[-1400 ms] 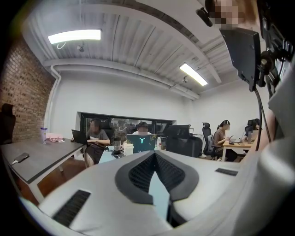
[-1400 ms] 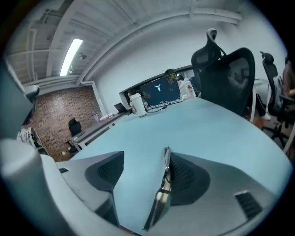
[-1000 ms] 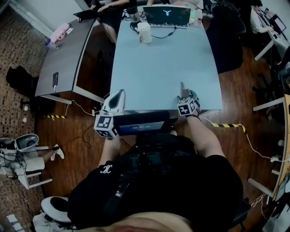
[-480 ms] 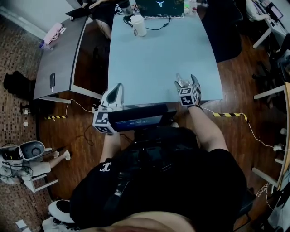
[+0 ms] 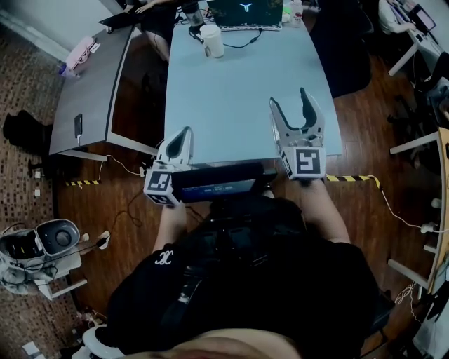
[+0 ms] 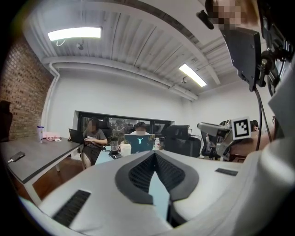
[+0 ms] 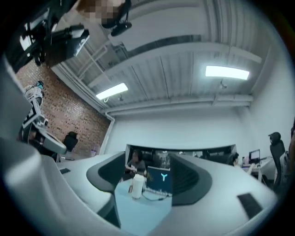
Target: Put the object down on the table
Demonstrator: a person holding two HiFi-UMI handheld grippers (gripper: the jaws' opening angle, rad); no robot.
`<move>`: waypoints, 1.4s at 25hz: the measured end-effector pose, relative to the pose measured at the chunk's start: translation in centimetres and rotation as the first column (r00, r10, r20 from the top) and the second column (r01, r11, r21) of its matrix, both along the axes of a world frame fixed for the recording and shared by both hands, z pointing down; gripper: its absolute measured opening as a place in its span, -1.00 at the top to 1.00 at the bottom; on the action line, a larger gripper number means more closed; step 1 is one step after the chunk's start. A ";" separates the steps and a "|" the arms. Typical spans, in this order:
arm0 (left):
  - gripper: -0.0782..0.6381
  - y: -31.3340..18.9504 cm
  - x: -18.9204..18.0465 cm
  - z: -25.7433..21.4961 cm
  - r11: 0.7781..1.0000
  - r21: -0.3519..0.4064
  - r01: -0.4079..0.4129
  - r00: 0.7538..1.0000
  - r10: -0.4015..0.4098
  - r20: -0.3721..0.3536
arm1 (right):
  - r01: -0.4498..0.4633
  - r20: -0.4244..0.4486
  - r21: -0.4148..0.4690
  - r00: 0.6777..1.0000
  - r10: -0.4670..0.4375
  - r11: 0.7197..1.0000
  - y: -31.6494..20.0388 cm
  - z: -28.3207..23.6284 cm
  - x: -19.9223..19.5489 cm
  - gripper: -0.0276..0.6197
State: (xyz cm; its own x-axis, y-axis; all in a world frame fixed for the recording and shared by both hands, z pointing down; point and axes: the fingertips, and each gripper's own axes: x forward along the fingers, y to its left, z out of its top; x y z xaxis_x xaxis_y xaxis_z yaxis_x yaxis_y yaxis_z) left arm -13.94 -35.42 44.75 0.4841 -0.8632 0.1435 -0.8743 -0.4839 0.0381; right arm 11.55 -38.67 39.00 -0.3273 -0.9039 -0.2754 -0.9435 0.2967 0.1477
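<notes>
Collision with table [image 5: 238, 84] at its five o'clock edge is looming if right gripper [image 5: 288, 98], empty, released, jaws just narrowing, drops; left gripper [image 5: 184, 133] is clenching nothing.

Smooth matt table [image 5: 238, 91]; glossy wood floor [image 5: 366, 163].

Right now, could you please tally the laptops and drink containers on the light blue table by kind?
Laptop: 1
White cup: 1
Dark tumbler: 1
Small bottle: 1
Total: 4
</notes>
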 end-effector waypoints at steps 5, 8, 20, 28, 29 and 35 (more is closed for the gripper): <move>0.81 0.0 0.5 0.3 0.999 0.022 -0.028 1.000 0.028 -0.007 | -0.065 -0.014 0.164 0.998 0.068 0.984 5.1 -6.0 2.0 0.77; 0.81 -0.1 1.0 -0.5 0.998 0.040 -0.038 0.999 0.038 -0.013 | -0.101 -0.036 0.162 0.994 0.108 0.982 6.2 -6.0 2.9 0.94; 0.81 -0.9 2.2 -1.0 0.994 0.083 -0.073 0.997 0.071 0.027 | -0.092 0.010 0.043 0.996 0.092 0.995 6.7 -3.5 3.8 0.98; 0.81 1.2 6.1 -2.5 0.988 0.141 -0.055 0.998 0.049 0.045 | -0.063 -0.007 0.010 0.998 0.063 0.998 9.0 -2.5 7.2 0.97; 0.81 1.8 6.6 -2.7 0.987 0.152 -0.052 0.998 0.045 0.052 | -0.059 -0.011 0.005 0.998 0.059 0.998 9.4 -2.2 7.6 0.97; 0.81 4.9 7.8 -2.7 0.986 0.157 -0.051 0.998 0.044 0.049 | -0.049 -0.010 -0.007 0.999 0.049 0.999 11.8 -1.4 8.3 0.97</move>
State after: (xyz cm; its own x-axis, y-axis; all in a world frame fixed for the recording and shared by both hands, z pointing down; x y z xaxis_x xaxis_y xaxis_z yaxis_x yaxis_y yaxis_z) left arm -6.10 -30.55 42.01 0.5215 -0.8527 0.0295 -0.8490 -0.5221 -0.0809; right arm 19.88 -26.88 37.56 -0.2854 -0.9207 -0.2662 -0.9554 0.2514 0.1547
